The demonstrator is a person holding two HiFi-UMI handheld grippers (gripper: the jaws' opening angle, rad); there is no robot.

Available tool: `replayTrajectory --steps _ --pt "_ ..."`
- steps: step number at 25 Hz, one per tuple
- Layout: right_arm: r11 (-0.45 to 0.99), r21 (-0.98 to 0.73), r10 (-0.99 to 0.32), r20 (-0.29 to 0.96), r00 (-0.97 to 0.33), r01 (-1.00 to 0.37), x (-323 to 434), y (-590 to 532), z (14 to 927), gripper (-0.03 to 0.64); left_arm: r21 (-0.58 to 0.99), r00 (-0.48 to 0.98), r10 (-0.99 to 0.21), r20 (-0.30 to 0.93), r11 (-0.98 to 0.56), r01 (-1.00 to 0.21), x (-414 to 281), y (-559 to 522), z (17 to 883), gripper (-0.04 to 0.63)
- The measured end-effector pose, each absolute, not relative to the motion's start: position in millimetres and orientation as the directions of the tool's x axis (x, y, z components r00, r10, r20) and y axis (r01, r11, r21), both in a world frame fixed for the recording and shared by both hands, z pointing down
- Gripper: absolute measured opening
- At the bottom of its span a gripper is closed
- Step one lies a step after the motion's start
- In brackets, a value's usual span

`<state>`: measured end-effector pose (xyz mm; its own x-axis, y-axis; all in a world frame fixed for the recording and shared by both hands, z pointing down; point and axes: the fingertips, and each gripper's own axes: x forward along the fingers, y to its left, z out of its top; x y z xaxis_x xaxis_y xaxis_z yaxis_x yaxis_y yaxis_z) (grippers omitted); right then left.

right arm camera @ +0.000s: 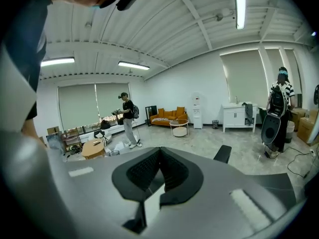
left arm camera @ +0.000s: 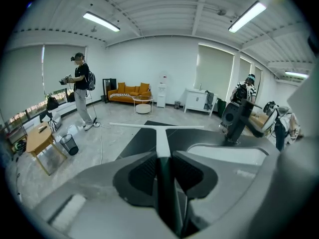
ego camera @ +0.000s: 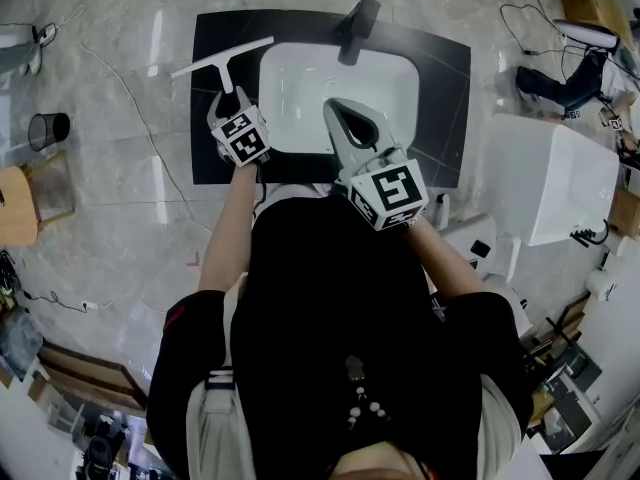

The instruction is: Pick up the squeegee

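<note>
The squeegee (ego camera: 222,57) has a white T-shaped blade and a handle that turns dark toward the grip. My left gripper (ego camera: 229,100) is shut on that handle and holds it off the surface, above the left part of the black countertop (ego camera: 440,88). In the left gripper view the squeegee (left arm camera: 160,133) runs straight out from between the pads, with the left gripper (left arm camera: 163,164) clamped on it. My right gripper (ego camera: 338,110) hovers over the white basin (ego camera: 295,88). In its own view the right gripper (right arm camera: 159,153) is shut, with nothing between its jaws.
A black faucet (ego camera: 356,23) stands at the basin's far edge. A mesh waste bin (ego camera: 47,128) and a wooden table (ego camera: 15,203) are on the floor at left. A white cabinet (ego camera: 550,178) is at right. Cables cross the floor. A person (left arm camera: 82,91) stands far off.
</note>
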<state>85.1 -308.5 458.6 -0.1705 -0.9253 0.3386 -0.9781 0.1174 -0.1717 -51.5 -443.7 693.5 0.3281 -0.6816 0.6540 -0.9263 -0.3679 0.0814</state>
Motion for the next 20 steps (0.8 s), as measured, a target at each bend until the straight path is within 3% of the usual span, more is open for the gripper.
replayTrajectory --steps 20 --pt "0.316 -0.179 -0.91 0.219 -0.351 -0.932 93.9 -253.3 425.6 0.002 0.104 0.351 -0.829 0.435 -0.341 -0.934 -42.1 -354.0 543.0 0.106"
